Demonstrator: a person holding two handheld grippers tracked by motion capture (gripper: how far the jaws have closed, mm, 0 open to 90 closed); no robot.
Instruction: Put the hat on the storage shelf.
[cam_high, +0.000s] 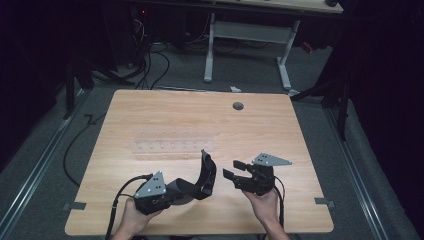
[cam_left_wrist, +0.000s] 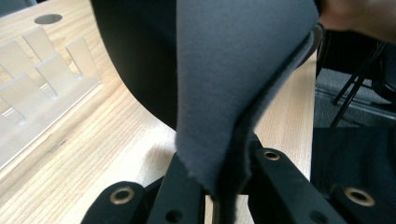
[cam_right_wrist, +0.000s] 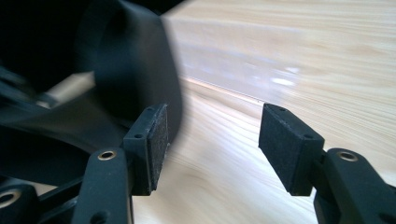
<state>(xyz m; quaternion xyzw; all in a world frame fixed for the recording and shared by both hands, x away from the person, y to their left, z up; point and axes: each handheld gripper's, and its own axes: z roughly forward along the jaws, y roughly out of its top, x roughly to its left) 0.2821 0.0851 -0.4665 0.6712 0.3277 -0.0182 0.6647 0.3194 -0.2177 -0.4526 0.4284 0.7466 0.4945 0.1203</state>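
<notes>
A dark cloth piece (cam_high: 206, 175), grey on one face and black on the other, curves up from the wooden table (cam_high: 165, 115) near the front edge. My left gripper (cam_high: 176, 194) is shut on its lower end. In the left gripper view the cloth (cam_left_wrist: 224, 84) rises out of the closed jaws of that gripper (cam_left_wrist: 219, 186). My right gripper (cam_high: 233, 169) stands open just right of the cloth's raised end. In the right gripper view its pads (cam_right_wrist: 212, 140) have only table between them, and the cloth (cam_right_wrist: 135, 70) lies just outside the left pad.
A clear plastic rack (cam_high: 172, 146) with upright tabs lies across the table's middle, beyond the cloth; it is also in the left gripper view (cam_left_wrist: 37, 79). A round cable hole (cam_high: 238, 106) sits near the far edge. Cables and a desk frame (cam_high: 247, 35) stand on the floor beyond.
</notes>
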